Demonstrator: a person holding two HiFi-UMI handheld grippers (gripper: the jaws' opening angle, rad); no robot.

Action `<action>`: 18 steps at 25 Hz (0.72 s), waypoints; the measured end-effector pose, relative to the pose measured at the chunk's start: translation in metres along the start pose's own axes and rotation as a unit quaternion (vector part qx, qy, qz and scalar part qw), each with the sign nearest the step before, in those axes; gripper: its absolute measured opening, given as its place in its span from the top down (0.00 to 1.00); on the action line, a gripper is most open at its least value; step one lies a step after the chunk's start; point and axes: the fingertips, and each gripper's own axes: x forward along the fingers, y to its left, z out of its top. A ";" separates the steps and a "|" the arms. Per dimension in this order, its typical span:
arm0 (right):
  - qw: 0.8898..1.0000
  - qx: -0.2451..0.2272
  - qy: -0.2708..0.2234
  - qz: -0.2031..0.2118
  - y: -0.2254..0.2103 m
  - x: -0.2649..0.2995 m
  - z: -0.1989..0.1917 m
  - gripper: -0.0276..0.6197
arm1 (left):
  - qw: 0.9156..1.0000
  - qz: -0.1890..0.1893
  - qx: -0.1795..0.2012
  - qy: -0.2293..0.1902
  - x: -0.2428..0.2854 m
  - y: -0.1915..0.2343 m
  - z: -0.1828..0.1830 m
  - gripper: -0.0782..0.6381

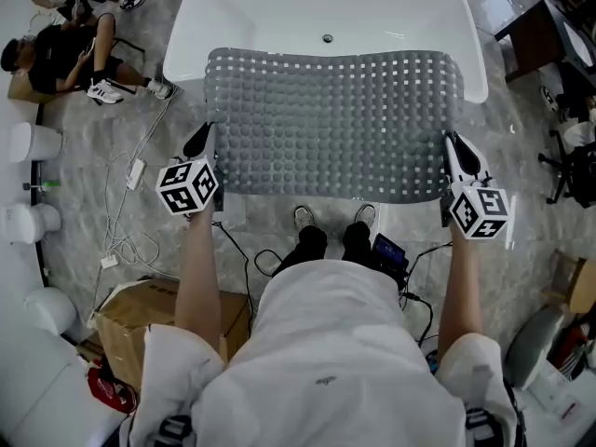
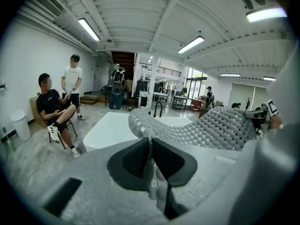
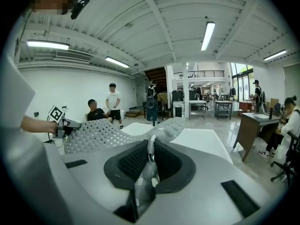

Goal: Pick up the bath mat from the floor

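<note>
Over grey marble floor [image 1: 112, 147] and a white bathtub [image 1: 261, 12], the bath mat [image 1: 335, 124] was held spread out level between both grippers — its left edge was pinched in the nearly closed left gripper [image 1: 199, 142], its right edge in the nearly closed right gripper [image 1: 457, 151].

There is one bath mat [image 1: 335, 124], one left gripper [image 1: 199, 140], one right gripper [image 1: 459, 153], one bathtub [image 1: 270, 17] at twelve o'clock and one cardboard box [image 1: 140, 322] at eight.

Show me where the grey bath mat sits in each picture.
Head view: bath mat spread across the centre, overlapping the bathtub.
Left gripper view: bath mat from the jaws out to the right.
Right gripper view: bath mat from the jaws out to the left.
Shared landmark: white bathtub.
</note>
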 end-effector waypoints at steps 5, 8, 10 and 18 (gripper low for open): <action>1.000 -0.006 -0.003 0.003 0.001 0.005 -0.001 0.89 | 1.000 0.001 -0.003 0.001 0.005 -0.004 -0.003 0.84; 1.000 -0.011 -0.012 0.001 -0.006 0.003 0.002 0.89 | 1.000 0.002 -0.003 -0.007 0.007 -0.012 0.005 0.84; 1.000 -0.012 -0.018 0.000 -0.012 0.000 0.006 0.89 | 1.000 0.001 0.000 -0.014 0.008 -0.019 0.012 0.84; 0.999 -0.007 -0.042 -0.012 -0.034 -0.009 0.019 0.89 | 0.999 0.006 0.017 -0.041 0.004 -0.037 0.044 0.84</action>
